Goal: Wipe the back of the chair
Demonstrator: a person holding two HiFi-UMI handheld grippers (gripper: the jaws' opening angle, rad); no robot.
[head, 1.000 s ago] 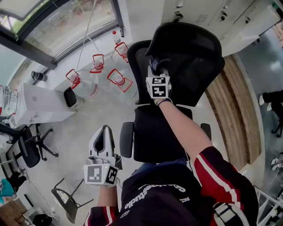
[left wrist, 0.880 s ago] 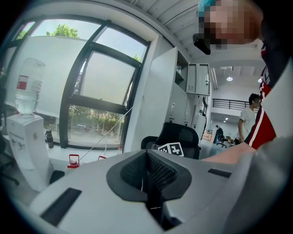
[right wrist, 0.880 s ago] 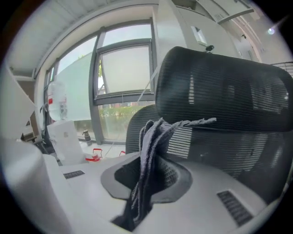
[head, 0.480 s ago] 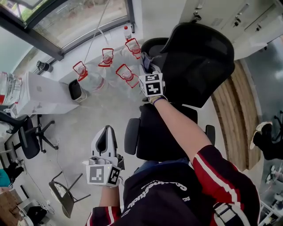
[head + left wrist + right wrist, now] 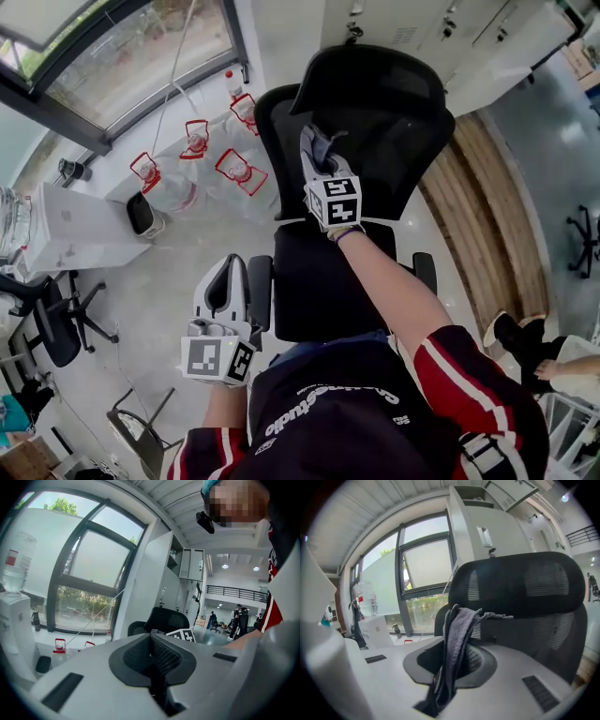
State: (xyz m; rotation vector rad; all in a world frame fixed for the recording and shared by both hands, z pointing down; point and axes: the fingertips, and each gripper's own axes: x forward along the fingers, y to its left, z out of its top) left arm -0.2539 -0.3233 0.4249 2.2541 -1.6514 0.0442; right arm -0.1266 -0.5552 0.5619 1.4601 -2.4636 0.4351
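Closest to you, your left gripper (image 5: pixel 225 281) hangs low by your hip, jaws pressed together on nothing. It's idle beside the seat (image 5: pixel 319 281).

Out past it, your right gripper (image 5: pixel 319 155) is up at the chair back (image 5: pixel 384 141), clenched on a grey cloth (image 5: pixel 457 639). That cloth looks light, soft and limp. It's bunched deep in the jaws with a loose flap folding over toward the mesh, so I'd lead with the flap and press flat rather than drag the tips. The mesh looks springy, and the chair will likely swivel or roll if you push hard, so bracing it with the free gripper may help.

The right gripper view is what shows the pinch: fabric is wedged between the jaws, its free end reaching the backrest's edge, though I can't tell whether it's actually touching. The head view hides that grip behind the marker cube, but it places you on the upper left of the back.

Farthest off, water jugs (image 5: pixel 197 141) stand by the window.
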